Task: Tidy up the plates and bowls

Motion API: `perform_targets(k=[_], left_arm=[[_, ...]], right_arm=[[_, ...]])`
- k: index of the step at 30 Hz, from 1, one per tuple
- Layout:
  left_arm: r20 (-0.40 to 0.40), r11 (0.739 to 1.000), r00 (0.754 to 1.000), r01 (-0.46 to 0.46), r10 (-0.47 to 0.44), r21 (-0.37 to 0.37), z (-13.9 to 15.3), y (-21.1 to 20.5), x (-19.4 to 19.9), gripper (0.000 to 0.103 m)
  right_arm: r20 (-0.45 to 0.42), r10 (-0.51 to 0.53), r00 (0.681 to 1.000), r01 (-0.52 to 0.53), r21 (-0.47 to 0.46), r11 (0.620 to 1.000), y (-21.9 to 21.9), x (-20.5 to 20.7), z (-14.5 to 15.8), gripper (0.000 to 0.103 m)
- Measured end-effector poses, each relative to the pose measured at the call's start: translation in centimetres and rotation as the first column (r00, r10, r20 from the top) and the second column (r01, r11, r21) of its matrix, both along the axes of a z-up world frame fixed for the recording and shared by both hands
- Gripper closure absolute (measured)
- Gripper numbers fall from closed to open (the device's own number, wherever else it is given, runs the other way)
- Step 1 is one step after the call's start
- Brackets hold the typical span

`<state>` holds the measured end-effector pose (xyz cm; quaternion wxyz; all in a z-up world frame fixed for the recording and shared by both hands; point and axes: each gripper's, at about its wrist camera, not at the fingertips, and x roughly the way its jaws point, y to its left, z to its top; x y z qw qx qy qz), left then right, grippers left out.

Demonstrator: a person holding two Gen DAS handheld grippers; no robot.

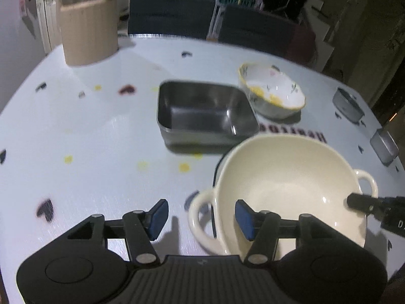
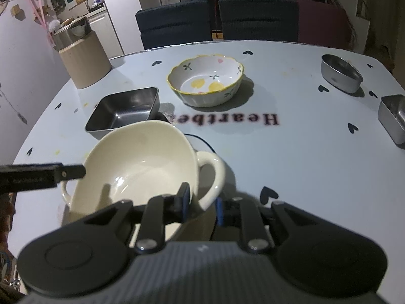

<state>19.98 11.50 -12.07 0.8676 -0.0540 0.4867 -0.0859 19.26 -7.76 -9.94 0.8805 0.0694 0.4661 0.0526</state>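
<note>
A cream two-handled bowl [image 1: 286, 185] [image 2: 141, 157] sits near the table's front edge and looks slightly tilted. My left gripper [image 1: 201, 219] is open. Its jaws straddle the bowl's left handle and rim, one pad outside and one over the inside, and neither presses. My right gripper [image 2: 201, 204] is shut on the bowl's rim beside the other handle [image 2: 214, 172]. Its tip [image 1: 359, 202] shows at the bowl's right side in the left wrist view. Behind the cream bowl stand a square steel tray [image 1: 205, 111] [image 2: 126, 109] and a floral bowl [image 1: 273, 91] [image 2: 206, 83].
A round steel bowl [image 2: 340, 73] and a square steel container [image 2: 393, 117] sit at the table's right edge. A tall beige canister [image 1: 88, 30] [image 2: 84, 58] stands at the back left. Dark chairs [image 2: 174, 22] line the far side. The pale table [image 2: 303, 152] carries heart prints.
</note>
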Motion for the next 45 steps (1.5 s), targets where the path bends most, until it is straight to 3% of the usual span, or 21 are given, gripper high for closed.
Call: perform_targets(k=[2,4,5,10,18,25,33,39,45], left_arm=[[-0.025,1.0,1.0,0.002,-0.001,0.011,-0.4,-0.2,0.0,0.053],[-0.044,1.0,0.999,0.004,-0.005,-0.009,-0.6,-0.1,0.0,0.067],[-0.045,1.0,0.999,0.0,-0.002,-0.025,-0.6,-0.1,-0.1,0.068],[-0.038,1.0,0.999,0.008,-0.009,-0.005,-0.5,-0.7,-0.1,0.068],[-0.008,0.998,0.998,0.058,-0.058,0.038,-0.3,-1.8,-0.1,0.069],[-0.007,0.997,0.998,0.069,-0.069,0.045,-0.3,-2.0,0.0,0.068],[-0.009,0.995,0.997,0.078,-0.077,0.057,-0.2,-2.2,0.1,0.067],[-0.001,0.993,0.996,0.09,-0.09,0.072,-0.1,-2.4,0.1,0.065],[0.001,0.993,0.996,0.088,-0.088,0.076,-0.1,-2.3,0.1,0.064]], right_arm=[[-0.003,-0.001,1.0,0.001,0.001,1.0,0.0,0.0,0.0,0.078],[0.001,0.004,1.0,-0.004,-0.006,1.0,0.0,0.0,0.0,0.078],[0.004,0.006,1.0,-0.006,-0.007,1.0,0.1,0.0,0.0,0.078],[0.014,0.017,1.0,-0.017,-0.016,1.0,0.2,-0.3,0.2,0.078],[-0.052,-0.02,0.998,0.021,0.022,1.0,-0.9,0.1,-0.6,0.077],[-0.06,-0.017,0.998,0.018,0.017,1.0,-1.0,-0.1,-0.8,0.076],[-0.06,0.005,0.998,-0.007,-0.036,0.999,-0.4,0.1,-0.8,0.072],[-0.111,-0.025,0.993,0.019,-0.052,0.998,-0.7,0.6,-1.8,0.065],[-0.09,0.007,0.996,-0.017,-0.104,0.994,-0.1,0.5,-1.8,0.063]])
